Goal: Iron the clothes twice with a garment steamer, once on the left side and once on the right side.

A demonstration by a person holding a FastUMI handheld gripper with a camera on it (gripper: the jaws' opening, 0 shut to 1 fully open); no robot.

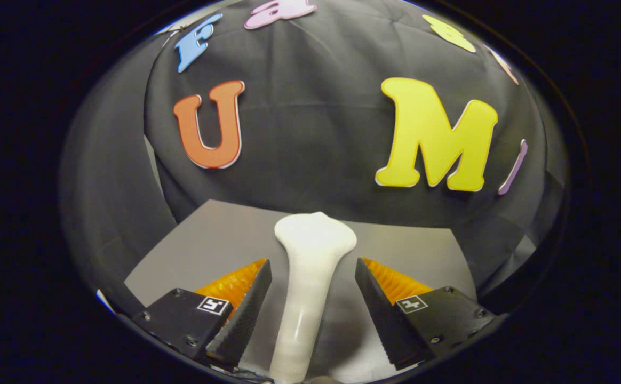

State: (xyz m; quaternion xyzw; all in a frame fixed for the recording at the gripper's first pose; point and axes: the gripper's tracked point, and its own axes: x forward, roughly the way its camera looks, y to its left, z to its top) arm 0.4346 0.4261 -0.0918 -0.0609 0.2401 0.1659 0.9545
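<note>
Where tongs gape, white steamer between.

You have a plain grey desk ahead, running back to the booth's black cloth wall. A white garment steamer stands on it, its head upward.

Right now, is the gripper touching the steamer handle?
Apart. Gripper view: the gripper is open, and grey surface shows on both sides between its fingers and the white steamer handle.
</note>
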